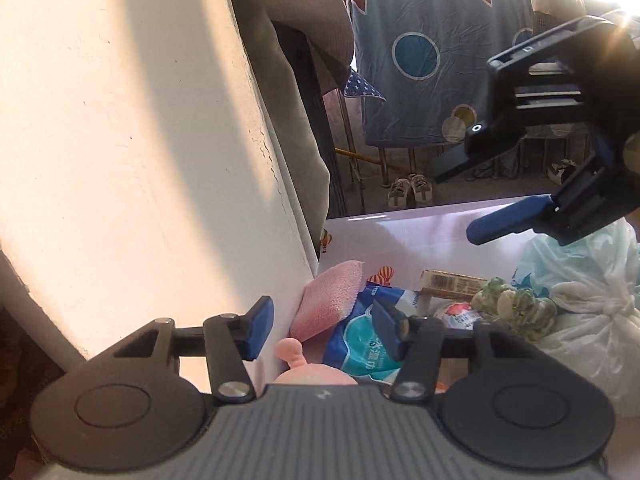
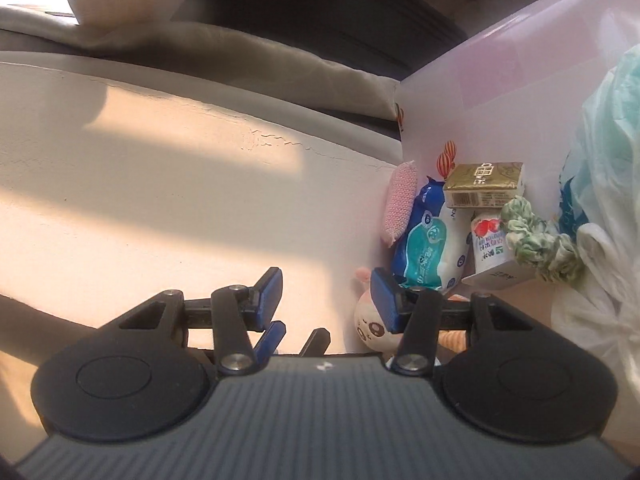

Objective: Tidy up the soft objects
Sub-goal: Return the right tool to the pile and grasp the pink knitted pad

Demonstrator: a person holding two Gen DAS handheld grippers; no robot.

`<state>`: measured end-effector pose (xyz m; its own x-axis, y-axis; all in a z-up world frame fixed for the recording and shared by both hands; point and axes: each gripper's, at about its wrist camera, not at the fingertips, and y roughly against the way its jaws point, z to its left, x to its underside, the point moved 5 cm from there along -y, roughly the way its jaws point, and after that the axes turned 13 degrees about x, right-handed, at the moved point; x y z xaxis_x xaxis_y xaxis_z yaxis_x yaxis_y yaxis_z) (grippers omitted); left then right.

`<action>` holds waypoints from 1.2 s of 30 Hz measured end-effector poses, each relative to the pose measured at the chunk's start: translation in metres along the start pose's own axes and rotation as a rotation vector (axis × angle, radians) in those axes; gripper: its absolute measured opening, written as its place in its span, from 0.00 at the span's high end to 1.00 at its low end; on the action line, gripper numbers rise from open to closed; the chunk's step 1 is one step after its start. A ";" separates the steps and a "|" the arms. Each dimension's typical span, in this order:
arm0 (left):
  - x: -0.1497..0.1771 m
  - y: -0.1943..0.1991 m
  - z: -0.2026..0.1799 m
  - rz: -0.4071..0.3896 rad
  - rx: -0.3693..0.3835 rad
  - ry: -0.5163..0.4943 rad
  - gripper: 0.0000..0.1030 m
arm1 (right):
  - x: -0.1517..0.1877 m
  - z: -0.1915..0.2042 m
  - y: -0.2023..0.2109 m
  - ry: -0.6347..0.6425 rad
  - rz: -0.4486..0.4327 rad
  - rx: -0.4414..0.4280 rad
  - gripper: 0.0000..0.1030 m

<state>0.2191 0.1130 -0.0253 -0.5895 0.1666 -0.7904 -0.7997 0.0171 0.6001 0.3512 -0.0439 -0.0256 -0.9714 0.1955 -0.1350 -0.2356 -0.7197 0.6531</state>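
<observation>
Soft objects crowd one corner of a white box (image 2: 480, 92): a pink sponge (image 2: 401, 203) leans against its wall, touching a blue wipes packet (image 2: 420, 236); a green scrunchie (image 2: 538, 240) lies beside a tied white plastic bag (image 2: 600, 264), and a pale plush toy (image 2: 370, 322) with a pink ear sits low at the front. A gold carton (image 2: 484, 184) rests on a small white carton (image 2: 490, 248). Left gripper (image 1: 320, 330) hangs over the toy, jaws apart and empty. Right gripper (image 2: 326, 300) is likewise parted, gripping nothing.
</observation>
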 end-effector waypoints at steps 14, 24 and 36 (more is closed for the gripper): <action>0.011 -0.114 0.014 0.179 0.004 -0.029 0.52 | -0.082 -0.021 -0.165 -0.016 0.135 0.195 0.53; 0.018 -0.124 0.018 0.189 -0.017 0.020 0.95 | -0.085 -0.022 -0.193 0.023 0.138 0.240 0.54; 0.001 -0.084 0.003 0.085 0.017 -0.019 0.99 | -0.074 0.001 -0.175 0.058 0.113 0.166 0.72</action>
<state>0.2864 0.1143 -0.0761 -0.6526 0.1869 -0.7343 -0.7449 0.0192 0.6669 0.4644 0.0678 -0.1294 -0.9926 0.0779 -0.0932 -0.1214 -0.6144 0.7796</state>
